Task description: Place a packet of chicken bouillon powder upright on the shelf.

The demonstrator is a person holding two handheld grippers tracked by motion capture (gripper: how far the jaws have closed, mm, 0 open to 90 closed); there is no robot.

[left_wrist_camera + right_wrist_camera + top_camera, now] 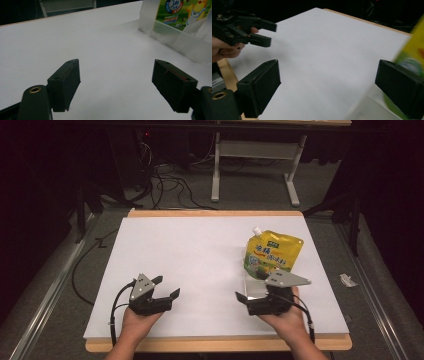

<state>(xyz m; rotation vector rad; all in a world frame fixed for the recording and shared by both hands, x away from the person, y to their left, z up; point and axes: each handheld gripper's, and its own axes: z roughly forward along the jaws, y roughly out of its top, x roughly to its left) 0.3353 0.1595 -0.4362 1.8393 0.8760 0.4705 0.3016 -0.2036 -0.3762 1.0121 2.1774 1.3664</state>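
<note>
From the high view, a yellow-and-green printed plastic spout pouch (272, 254) with a white cap stands upright in a clear plastic tray (254, 289) toward the right edge of the white table surface (200, 255), nearer the front right corner than the back. The tray seems to be there to prop the soft pouch so it does not slump. The right gripper (245, 301) sits just in front of the tray, near the front edge, its black jaws spread and nothing between them — it looks clear of the pouch rather than gripping it. The left gripper (169, 288) rests near the front left corner, well apart from the pouch, jaws wide and empty, apparently parked out of the way.

In the left gripper view, the left gripper (116, 72) points across the bare white surface, both black pads far apart with only table between them. The clear tray (175, 37) and the pouch's printed lower part (182, 12) stand at the upper right, well ahead of the jaws.

In the right gripper view, the right gripper (328, 82) has its jaws wide with nothing between them; the frame is blurred. The pouch (415, 50) is a yellow-green smear beside the right-hand pad — whether they touch I cannot tell. The left gripper (268, 33) shows farther off by the wooden front edge, open.
</note>
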